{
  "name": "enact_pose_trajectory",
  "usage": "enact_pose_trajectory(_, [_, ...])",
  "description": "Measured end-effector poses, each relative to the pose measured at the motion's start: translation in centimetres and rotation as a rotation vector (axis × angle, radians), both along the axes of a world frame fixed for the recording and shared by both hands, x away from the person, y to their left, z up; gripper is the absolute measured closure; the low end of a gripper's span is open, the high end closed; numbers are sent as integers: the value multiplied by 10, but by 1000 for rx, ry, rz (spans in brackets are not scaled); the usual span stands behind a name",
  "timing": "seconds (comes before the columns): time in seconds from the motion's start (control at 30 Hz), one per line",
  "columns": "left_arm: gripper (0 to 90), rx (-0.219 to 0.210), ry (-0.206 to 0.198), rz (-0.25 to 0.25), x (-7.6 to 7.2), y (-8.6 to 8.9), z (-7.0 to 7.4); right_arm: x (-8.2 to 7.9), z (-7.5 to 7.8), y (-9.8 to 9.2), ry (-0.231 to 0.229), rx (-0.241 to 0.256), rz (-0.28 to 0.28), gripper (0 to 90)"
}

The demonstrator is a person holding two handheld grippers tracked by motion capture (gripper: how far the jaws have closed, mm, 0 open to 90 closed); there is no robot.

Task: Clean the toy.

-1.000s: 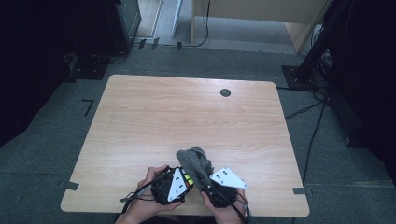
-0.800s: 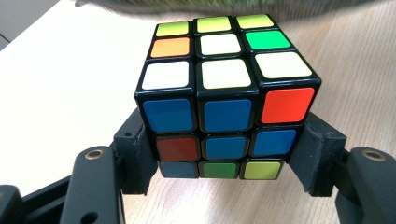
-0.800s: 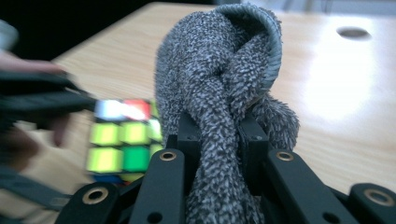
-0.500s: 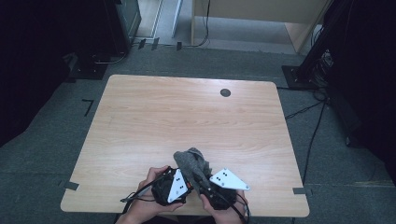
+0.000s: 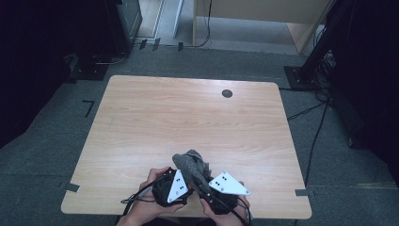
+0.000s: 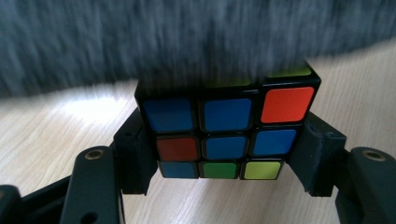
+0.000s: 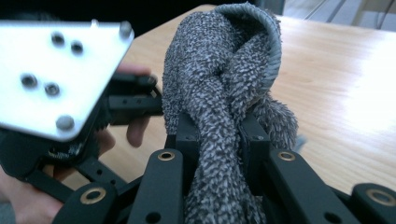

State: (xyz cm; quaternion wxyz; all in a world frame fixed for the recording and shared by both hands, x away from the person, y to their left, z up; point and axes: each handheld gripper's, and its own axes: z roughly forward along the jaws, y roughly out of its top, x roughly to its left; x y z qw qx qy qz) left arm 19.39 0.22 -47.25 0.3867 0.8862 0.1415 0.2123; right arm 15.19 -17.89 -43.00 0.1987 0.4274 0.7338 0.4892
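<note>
Cube [image 6: 227,125] sits squeezed in the left gripper [image 6: 226,154]; right gripper [image 7: 219,140] pinches the grey cloth [image 7: 224,79], near the tabletop's [image 5: 188,113] front edge.

Scrambled Rubik's cube [image 6: 228,128], blue-heavy face showing, near tabletop's front edge; bunched grey terry cloth [image 5: 190,163] draped over its top.

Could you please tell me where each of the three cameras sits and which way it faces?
High view: above the person's side, looking forward and down on the table; both hands and tongs at the bottom.
Left gripper view: on the left tongs, looking along jaws clamped on a cube.
Right gripper view: on the right tongs, jaws pinching a cloth; the left hand beyond.
Shared: the cloth, the table.
</note>
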Motion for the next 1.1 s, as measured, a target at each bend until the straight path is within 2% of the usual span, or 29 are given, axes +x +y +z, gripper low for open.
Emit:
enact_pose_trajectory(0.1, [340,0,0,-1,0,2,1,5,-4,-6,10,-10,-42,755])
enact_pose_trajectory(0.17, [340,-7,1,1,1,3,2,10,-6,-15,16,-35,-99,756])
enact_pose_trajectory(0.27, [339,-34,9,11,3,6,3,14,-7,-32,46,2,-158,756])
enact_pose_trajectory(0.37, [340,-43,16,18,6,7,3,10,2,-34,17,46,-140,755])
enact_pose_trajectory(0.47, [340,-44,26,15,6,6,3,3,10,-23,-16,63,-70,752])
enact_pose_trajectory(0.57, [340,-35,23,-1,3,3,3,-1,10,-9,-22,46,-13,750])
enact_pose_trajectory(0.63, [340,-35,13,-11,0,2,3,0,5,-5,7,31,-14,750])
enact_pose_trajectory(0.7, [340,-15,3,-14,0,1,4,3,1,-7,25,44,-23,750])
enact_pose_trajectory(0.87, [340,-27,2,-10,2,5,5,13,-4,-25,50,21,-133,750])
enact_pose_trajectory(0.93, [340,-36,9,-3,3,6,5,13,-3,-31,56,41,-150,750])
enact_pose_trajectory(1.0, [340,-30,7,-1,4,6,4,10,1,-30,45,63,-134,749])
enact_pose_trajectory(1.1, [340,-30,7,-9,3,5,4,4,5,-18,34,84,-62,741])
